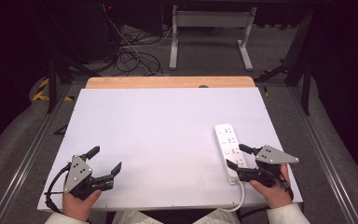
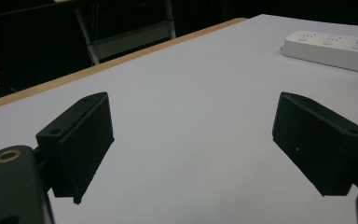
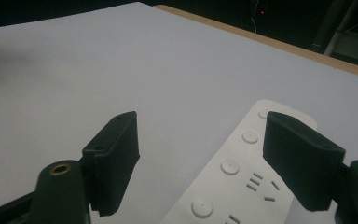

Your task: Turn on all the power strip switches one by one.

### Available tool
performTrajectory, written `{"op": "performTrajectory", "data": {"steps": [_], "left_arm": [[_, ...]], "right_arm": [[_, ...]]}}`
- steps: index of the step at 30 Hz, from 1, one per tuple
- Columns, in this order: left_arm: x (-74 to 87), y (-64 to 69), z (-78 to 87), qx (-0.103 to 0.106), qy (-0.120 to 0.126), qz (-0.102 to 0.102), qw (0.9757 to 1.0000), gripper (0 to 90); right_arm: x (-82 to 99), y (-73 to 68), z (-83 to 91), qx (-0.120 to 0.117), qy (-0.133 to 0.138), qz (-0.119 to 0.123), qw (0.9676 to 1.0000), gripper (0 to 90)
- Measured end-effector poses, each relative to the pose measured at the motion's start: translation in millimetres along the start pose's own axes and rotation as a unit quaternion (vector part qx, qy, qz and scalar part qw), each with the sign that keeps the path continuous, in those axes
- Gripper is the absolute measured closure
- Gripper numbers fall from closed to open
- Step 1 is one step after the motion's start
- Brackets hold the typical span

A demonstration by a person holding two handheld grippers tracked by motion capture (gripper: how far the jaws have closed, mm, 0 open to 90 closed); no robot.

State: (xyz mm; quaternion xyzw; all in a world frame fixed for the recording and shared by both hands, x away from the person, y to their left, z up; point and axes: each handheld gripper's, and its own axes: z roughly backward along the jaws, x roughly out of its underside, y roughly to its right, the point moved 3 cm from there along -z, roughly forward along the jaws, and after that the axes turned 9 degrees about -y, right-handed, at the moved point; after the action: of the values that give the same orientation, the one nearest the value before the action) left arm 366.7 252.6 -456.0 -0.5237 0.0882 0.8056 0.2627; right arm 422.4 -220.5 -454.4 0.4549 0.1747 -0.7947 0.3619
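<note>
Right claw (image 1: 237, 157): jaws stand wide apart and hold nothing. It hovers over the near end of the white power strip (image 1: 229, 151), one jaw above the strip's sockets and the other over bare table beside it. Whether a jaw tip touches the strip cannot be told.
Left claw (image 1: 106, 159): jaws also spread wide, nothing between them, over the near left part of the white table (image 1: 158, 121).
Hands: each claw is held by a hand (image 1: 79, 203) that comes in from the near edge.
Power strip, place: it lies flat on the right side of the table, lengthwise from near to far, with its white cord (image 1: 239, 201) curling off the near edge.
Right gripper view: the right claw (image 3: 200, 154) looks along the power strip (image 3: 242, 172) from close by, so round buttons and socket slots show beneath and between the jaws.
Left gripper view: the left claw (image 2: 191, 140) sees the power strip (image 2: 328, 49) well apart, at the upper right, across bare table (image 2: 182, 93).
High view alone: the wooden strip (image 1: 168, 82) along the table's far edge, cables on the floor (image 1: 130, 53) behind it, and a grey frame (image 1: 209, 37).
</note>
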Motion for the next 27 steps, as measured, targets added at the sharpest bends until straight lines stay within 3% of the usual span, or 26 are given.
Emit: {"op": "performTrajectory", "data": {"steps": [4, 9, 18, 24, 25, 26, 27], "left_arm": [[0.0, 0.0, -0.1, -0.001, 0.0, 0.0, 1.0, 12.9], [0.0, 0.1, -0.1, -0.001, 0.0, -0.001, 1.0, 12.9], [0.2, 0.0, -0.1, -0.001, -0.002, -0.001, 1.0, 12.9], [0.3, 0.0, -0.1, -0.003, -0.003, -0.001, 1.0, 13.0], [0.3, 0.0, -0.1, -0.003, -0.003, -0.001, 1.0, 13.0], [0.2, -0.3, -0.1, -0.004, -0.003, -0.003, 1.0, 13.0], [0.2, -0.1, -0.3, -0.003, -0.002, -0.002, 1.0, 13.0]], "right_arm": [[-5.8, 1.0, 0.3, 0.004, -0.006, 0.002, 1.0, 31.6], [-11.4, 1.3, 0.4, -0.003, -0.007, 0.002, 1.0, 33.8], [-22.0, 5.1, -0.7, -0.015, -0.014, 0.009, 0.9997, 45.5], [-25.0, 5.7, 1.3, -0.017, -0.038, 0.025, 0.9988, 67.9], [-25.0, 5.7, 1.3, -0.017, -0.038, 0.025, 0.9988, 67.9], [-26.3, 5.8, 2.4, -0.024, -0.053, 0.021, 0.9981, 78.5], [-26.6, 5.7, 2.5, -0.032, -0.061, 0.023, 0.9974, 83.3]]}}
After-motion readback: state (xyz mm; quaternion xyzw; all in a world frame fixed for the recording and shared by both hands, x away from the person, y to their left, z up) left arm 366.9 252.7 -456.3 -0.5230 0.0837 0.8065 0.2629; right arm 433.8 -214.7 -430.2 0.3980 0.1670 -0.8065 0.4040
